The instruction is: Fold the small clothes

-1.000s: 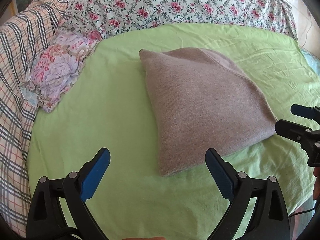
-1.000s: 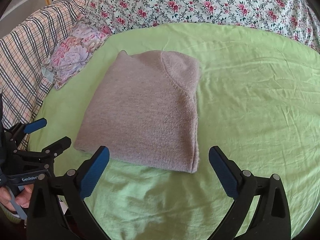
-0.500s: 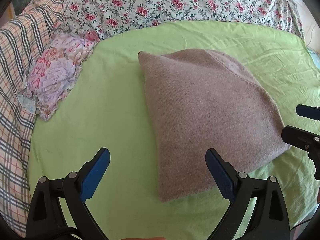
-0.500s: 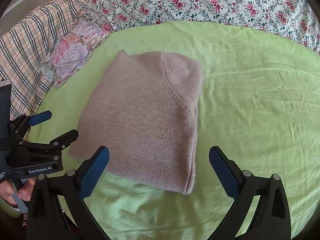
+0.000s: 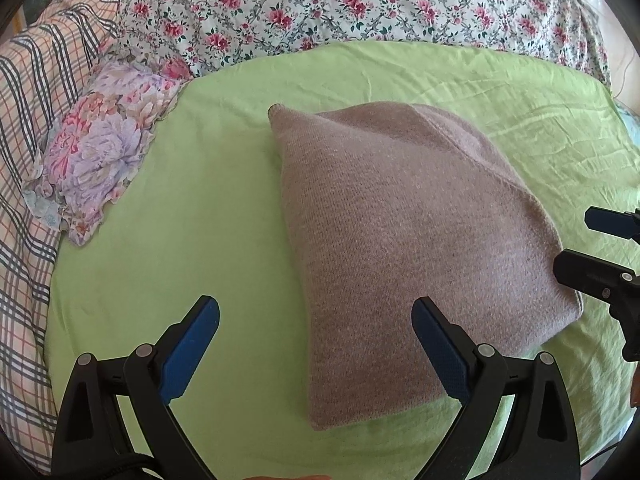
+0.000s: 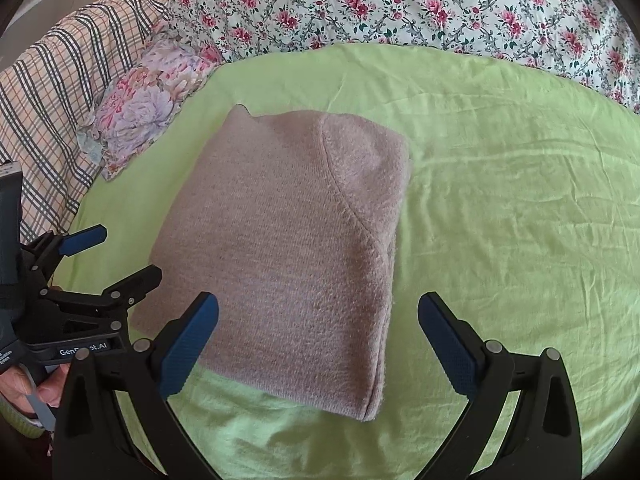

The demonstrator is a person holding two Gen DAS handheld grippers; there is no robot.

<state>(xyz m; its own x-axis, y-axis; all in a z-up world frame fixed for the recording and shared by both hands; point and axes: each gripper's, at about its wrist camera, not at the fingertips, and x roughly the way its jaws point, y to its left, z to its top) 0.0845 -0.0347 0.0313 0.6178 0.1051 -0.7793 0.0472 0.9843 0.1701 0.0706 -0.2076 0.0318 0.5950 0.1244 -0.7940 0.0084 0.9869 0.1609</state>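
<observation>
Green sheet (image 5: 208, 208) unchanged, folded sweater (image 5: 400, 240) nearer both grippers than before, left (image 5: 316, 344) and right (image 6: 318, 344) fingers wide, empty.

- Right gripper (image 5: 600, 248): cut off by the left wrist view's right edge; only finger ends show.
- Hand (image 6: 28, 392) on the left gripper (image 6: 116, 256): mostly beyond the frame.
- Printed label (image 6: 82, 350): partly unreadable.
- Plaid blanket (image 5: 24, 128), floral quilt (image 6: 400, 4): run past the edges.
- Sweater (image 6: 288, 248): underside hidden.

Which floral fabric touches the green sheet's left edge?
The small peony-print pillow, pink and lilac with big blooms; the rose-print quilt has small red flowers on white.
</observation>
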